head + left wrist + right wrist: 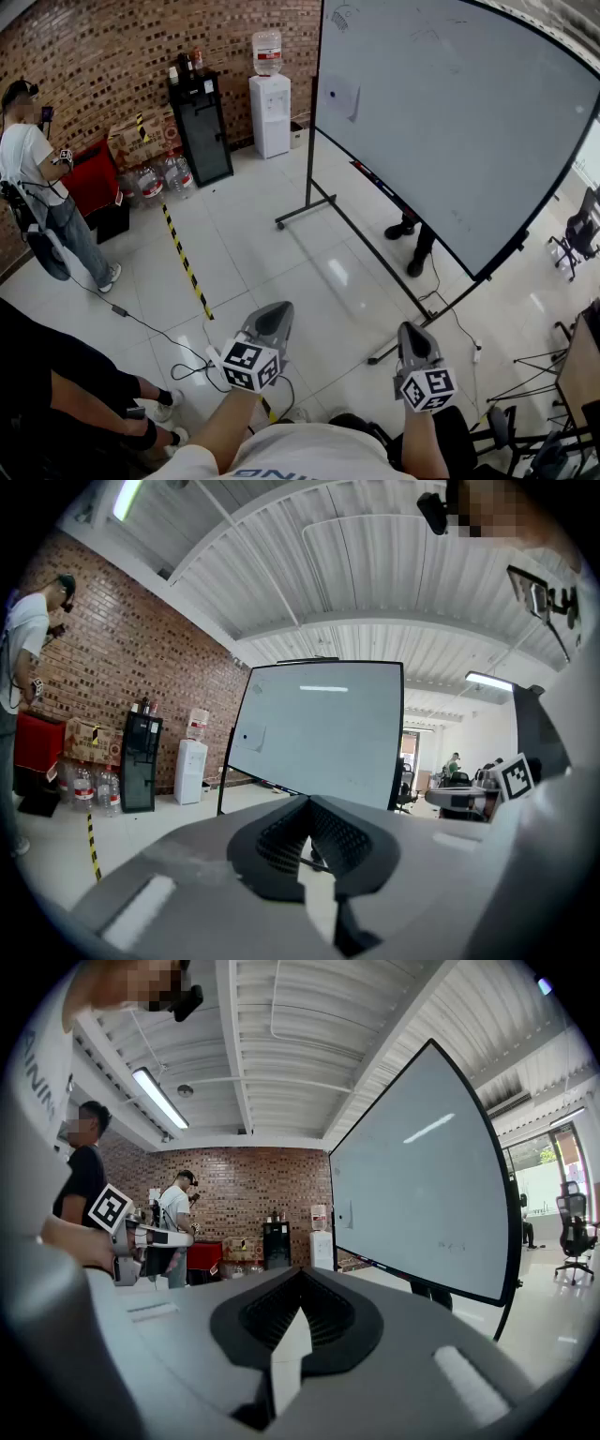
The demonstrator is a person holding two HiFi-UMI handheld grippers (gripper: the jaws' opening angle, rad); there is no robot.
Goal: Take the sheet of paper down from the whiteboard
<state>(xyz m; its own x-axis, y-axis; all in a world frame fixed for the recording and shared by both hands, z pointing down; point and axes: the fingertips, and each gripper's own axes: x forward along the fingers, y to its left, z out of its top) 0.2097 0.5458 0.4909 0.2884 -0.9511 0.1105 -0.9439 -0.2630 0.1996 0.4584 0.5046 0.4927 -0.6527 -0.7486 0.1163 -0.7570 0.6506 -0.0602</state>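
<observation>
A white sheet of paper point(339, 97) hangs on the upper left part of the big whiteboard point(450, 122), pinned by a small dark magnet. The board stands on a wheeled frame, far ahead of both grippers. My left gripper point(274, 315) and right gripper point(412, 334) are held side by side low in the head view, both shut and holding nothing. The left gripper view has its jaws point(307, 803) closed, with the paper point(248, 738) small on the distant board point(323, 733). The right gripper point(300, 1274) looks along the board point(422, 1185), the paper point(349, 1213) at its far end.
A water dispenser point(270, 103), a black cabinet point(202, 127) and water bottles point(164, 175) line the brick wall. A person point(42, 187) stands at left; another's legs point(412, 242) show behind the board. Yellow-black floor tape point(185, 262), a cable point(141, 323) and an office chair point(577, 234) are nearby.
</observation>
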